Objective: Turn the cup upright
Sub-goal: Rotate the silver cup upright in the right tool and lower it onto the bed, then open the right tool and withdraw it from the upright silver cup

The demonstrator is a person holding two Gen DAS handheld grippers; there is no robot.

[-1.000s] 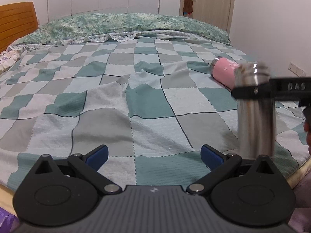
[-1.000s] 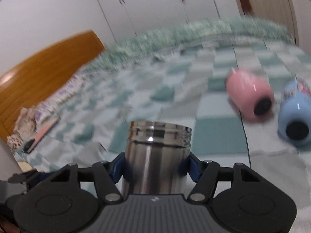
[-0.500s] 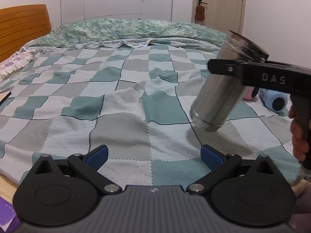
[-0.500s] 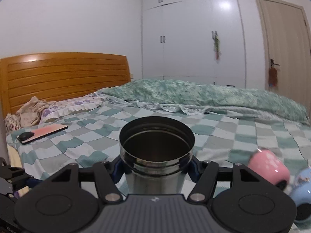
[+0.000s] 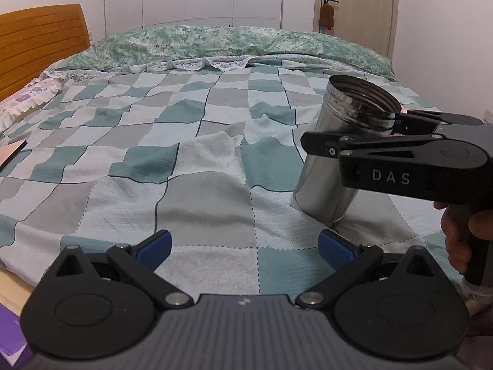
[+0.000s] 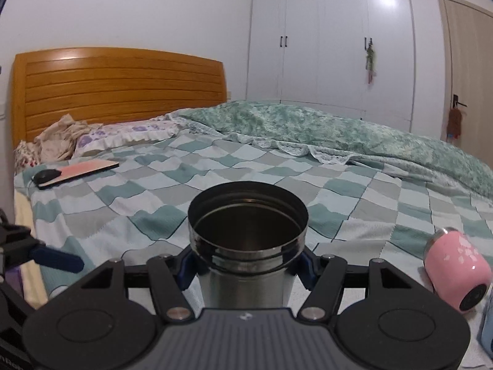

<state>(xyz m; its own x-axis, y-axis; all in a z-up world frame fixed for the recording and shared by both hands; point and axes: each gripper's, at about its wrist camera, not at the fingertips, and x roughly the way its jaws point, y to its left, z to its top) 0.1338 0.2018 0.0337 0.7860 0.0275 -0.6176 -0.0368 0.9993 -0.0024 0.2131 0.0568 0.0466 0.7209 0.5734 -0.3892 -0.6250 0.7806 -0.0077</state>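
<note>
A stainless steel cup [image 5: 332,166] stands mouth-up and slightly tilted, its base touching or just above the checked bedspread [image 5: 197,160]. My right gripper [image 6: 246,266] is shut on the steel cup [image 6: 246,246] just below its rim; the dark open mouth faces up. The same gripper shows from the side in the left wrist view [image 5: 348,141]. My left gripper [image 5: 245,245] is open and empty, low over the bed's near edge, to the left of the cup.
A pink cup [image 6: 456,273] lies on its side at the right, with a blue cup's edge [image 6: 488,330] beside it. A phone and a mouse [image 6: 75,172] lie near the pillows. The wooden headboard [image 6: 117,92] and a rolled green duvet [image 5: 228,46] bound the bed.
The right gripper has turned the steel cup from mouth-down through a tilt to mouth-up and lowered it to the bedspread. The left gripper has stayed open and nearly still.
</note>
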